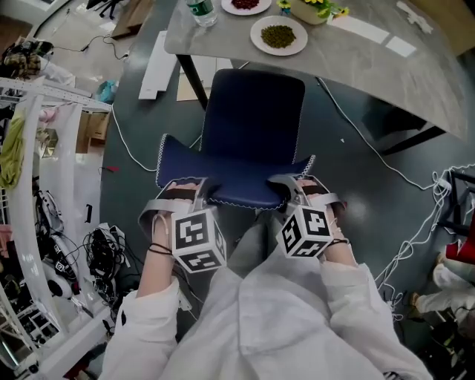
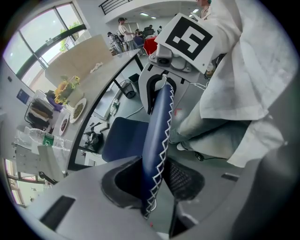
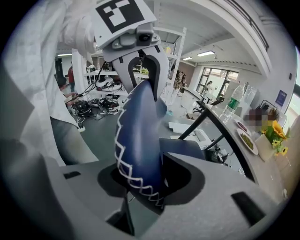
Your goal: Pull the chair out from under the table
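No readable text. Bottle label (image 2: 48,139) too blurred; blue wall sign (image 2: 22,96) illegible at this size.

The navy-blue padded chair (image 1: 252,133) wears smooth, faintly sheened, leather-like upholstery, its backrest edge laced with white zigzag stitching (image 3: 123,178). The grey slab table (image 1: 371,63) looks like matt stone. The left gripper (image 2: 152,185) and right gripper (image 3: 145,180) are matt grey plastic. The person's white sleeve (image 1: 297,312) is creased cloth.

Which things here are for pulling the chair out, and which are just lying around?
For the job: chair, table, left claw and right claw, both shut on the chair's backrest.
Just lying about: plate, water bottle, yellow flowers, floor cables.
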Available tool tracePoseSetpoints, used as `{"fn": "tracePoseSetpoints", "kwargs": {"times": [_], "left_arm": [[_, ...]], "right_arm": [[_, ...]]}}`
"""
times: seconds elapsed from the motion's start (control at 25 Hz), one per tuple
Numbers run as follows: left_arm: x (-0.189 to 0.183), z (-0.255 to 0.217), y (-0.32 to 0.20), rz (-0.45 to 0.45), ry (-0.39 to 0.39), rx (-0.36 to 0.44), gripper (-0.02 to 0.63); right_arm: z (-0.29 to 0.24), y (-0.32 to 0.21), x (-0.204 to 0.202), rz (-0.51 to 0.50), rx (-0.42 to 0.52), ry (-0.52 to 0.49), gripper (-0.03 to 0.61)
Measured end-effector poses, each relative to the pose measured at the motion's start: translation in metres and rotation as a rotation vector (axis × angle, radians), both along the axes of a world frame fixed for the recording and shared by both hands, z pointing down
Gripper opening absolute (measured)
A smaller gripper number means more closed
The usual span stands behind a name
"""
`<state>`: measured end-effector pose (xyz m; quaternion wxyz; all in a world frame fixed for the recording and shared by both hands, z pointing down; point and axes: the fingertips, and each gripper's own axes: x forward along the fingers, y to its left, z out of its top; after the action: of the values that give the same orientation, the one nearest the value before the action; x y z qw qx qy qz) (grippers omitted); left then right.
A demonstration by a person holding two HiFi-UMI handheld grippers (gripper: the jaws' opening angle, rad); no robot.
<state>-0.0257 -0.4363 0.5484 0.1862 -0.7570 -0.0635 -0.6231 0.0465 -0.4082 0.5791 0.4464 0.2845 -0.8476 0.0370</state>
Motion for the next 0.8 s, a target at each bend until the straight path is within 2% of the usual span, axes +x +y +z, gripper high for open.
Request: {"fn": "tracePoseSetpoints", "kwargs": {"times": [0.2,0.48,0.8], "left_arm": [[-0.018,0.000,0.043,-0.020,-0.024,-0.003,0.133],[-0.027,0.003,0.112,-0.099,-0.046,0.010,0.133],[-0.046,0.004,0.210,-0.207,-0.019,0.018,0.133]], "right_arm": [[0.000,0.041,-0.017,-0.020,-0.007,-0.003,0.144],[0.005,0.106,-0.022,-0.086,-0.007,-0.009,0.144],[0.007,0.200,-0.044,-0.181,-0.003,-0.022,0.144]]}}
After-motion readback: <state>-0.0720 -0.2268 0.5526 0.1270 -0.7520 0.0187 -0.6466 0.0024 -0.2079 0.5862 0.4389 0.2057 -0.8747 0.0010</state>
